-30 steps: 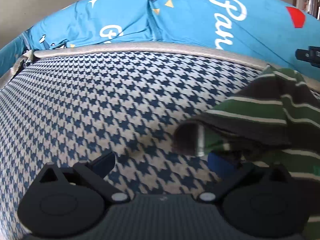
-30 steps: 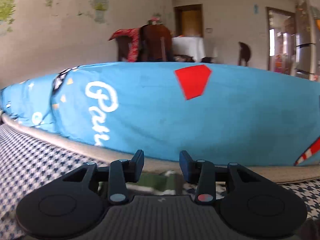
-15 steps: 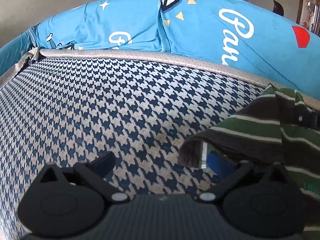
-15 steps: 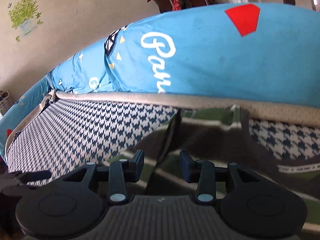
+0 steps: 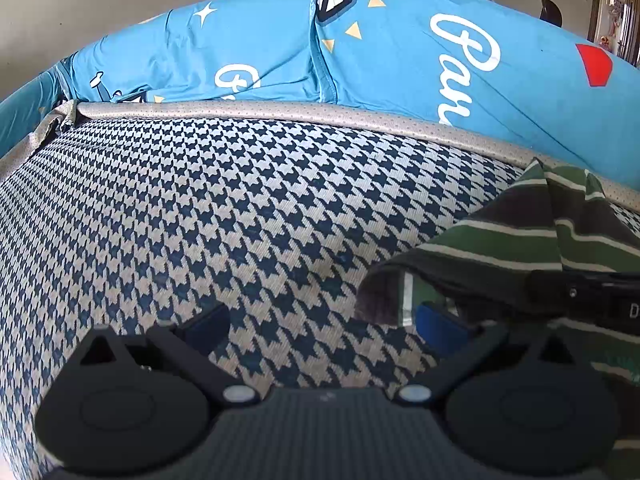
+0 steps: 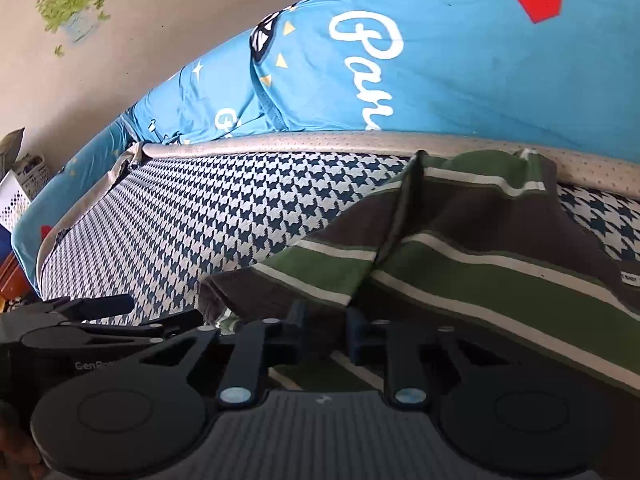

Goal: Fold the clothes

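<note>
A green, brown and white striped garment (image 6: 480, 248) lies on the houndstooth cushion (image 5: 240, 208), with one fold raised along its middle. In the left wrist view the garment (image 5: 500, 240) fills the right side. My left gripper (image 5: 320, 328) stands wide open low over the cushion, and its right fingertip (image 5: 440, 328) sits under the garment's lifted near edge. My right gripper (image 6: 326, 324) hovers just over the striped cloth, its jaws a narrow gap apart and nothing clearly pinched. The left gripper (image 6: 80, 316) shows at the lower left of the right wrist view.
A blue printed cushion (image 5: 360, 48) forms the back behind a beige piped edge (image 5: 280, 110). The houndstooth seat (image 6: 240, 208) stretches bare to the left of the garment. A white perforated basket (image 6: 16, 196) stands far left beyond the sofa.
The right gripper has tipped down from facing the blue back cushion to sit low over the garment, and its jaws have narrowed. The left gripper has barely moved.
</note>
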The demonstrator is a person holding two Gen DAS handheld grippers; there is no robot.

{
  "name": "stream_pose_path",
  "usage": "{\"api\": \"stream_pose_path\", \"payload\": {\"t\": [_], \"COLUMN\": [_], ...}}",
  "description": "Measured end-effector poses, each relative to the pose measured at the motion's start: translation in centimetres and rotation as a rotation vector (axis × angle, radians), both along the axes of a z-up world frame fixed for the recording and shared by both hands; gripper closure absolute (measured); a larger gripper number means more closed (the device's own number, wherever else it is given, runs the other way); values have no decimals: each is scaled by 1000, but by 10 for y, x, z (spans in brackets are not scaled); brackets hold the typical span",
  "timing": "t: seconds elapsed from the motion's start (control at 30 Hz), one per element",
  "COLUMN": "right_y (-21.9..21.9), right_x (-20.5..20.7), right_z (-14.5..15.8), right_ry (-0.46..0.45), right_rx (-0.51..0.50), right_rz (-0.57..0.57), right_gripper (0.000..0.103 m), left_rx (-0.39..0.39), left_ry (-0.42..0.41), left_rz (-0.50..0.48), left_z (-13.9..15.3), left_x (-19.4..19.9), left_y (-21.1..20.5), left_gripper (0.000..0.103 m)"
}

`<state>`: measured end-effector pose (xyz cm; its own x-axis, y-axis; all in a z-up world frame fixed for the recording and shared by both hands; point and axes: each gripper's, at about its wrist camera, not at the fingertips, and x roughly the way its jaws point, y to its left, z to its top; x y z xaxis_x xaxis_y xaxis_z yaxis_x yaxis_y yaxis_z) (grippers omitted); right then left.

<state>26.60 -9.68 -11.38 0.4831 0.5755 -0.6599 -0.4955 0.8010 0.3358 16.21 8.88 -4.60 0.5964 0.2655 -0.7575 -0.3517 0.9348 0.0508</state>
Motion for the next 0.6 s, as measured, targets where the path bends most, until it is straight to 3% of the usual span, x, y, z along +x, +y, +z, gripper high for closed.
{"api": "stream_pose_path", "payload": {"t": [0.07, 0.23, 0.43, 0.6], "right_y": [2, -1, 1, 5], "right_x": [1, 6, 11, 12], "right_z": [-2, 5, 35, 54], "right_ry": [-3, -38, -130, -163], "right_rx": [-2, 60, 229, 385], "right_rz": [-4, -44, -106, -122], "right_gripper": [93, 97, 97, 97], "left_rx": [5, 1, -14, 25], "left_ry": [5, 7, -21, -67], "left_rz": [-5, -26, -50, -57], "left_z": [-2, -6, -7, -5], "left_x": [0, 2, 5, 15], "left_y": [-1, -5, -10, -14], "left_gripper": [0, 0, 0, 0]}}
